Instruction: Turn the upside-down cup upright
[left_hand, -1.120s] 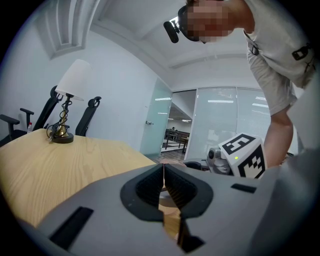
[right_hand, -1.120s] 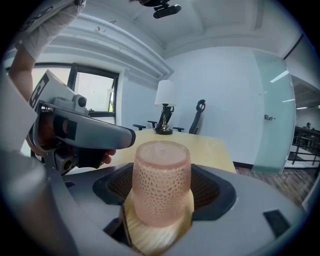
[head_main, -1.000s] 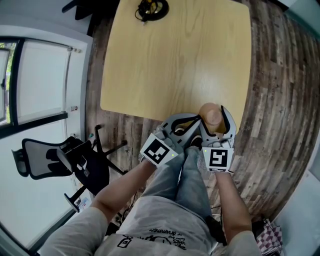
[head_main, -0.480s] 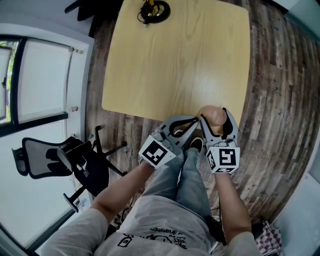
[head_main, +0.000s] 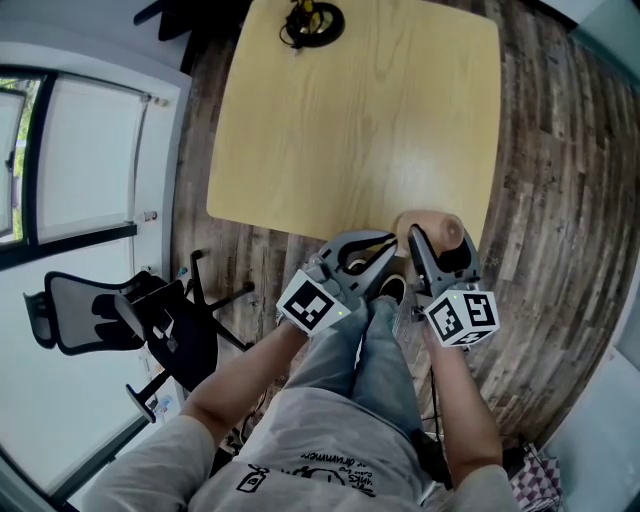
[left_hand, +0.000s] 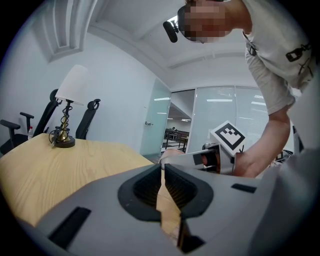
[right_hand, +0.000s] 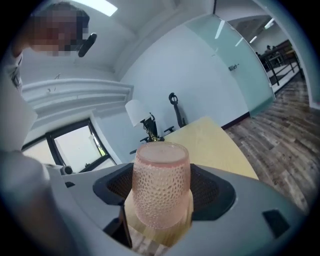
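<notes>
A pink dimpled cup (head_main: 432, 226) sits at the near right corner of the wooden table (head_main: 340, 110), tipped on its side in the head view, one round end facing right. My right gripper (head_main: 436, 244) is shut on it. In the right gripper view the cup (right_hand: 161, 175) fills the gap between the dark pads (right_hand: 210, 192), and my right gripper (right_hand: 161, 197) clasps its sides. My left gripper (head_main: 383, 250) is just left of it, shut and empty. In the left gripper view the left gripper (left_hand: 163, 172) has its jaws pressed together.
A small lamp (head_main: 308, 18) stands at the table's far edge, also seen as the lamp (left_hand: 65, 110) with its white shade. A black office chair (head_main: 120, 320) stands on the wood floor at the left, beside a window. The person's legs are below the grippers.
The right gripper has rolled with the cup in it, so the marker cube now faces differently and the cup has tipped from standing to lying sideways. The left gripper has stayed put.
</notes>
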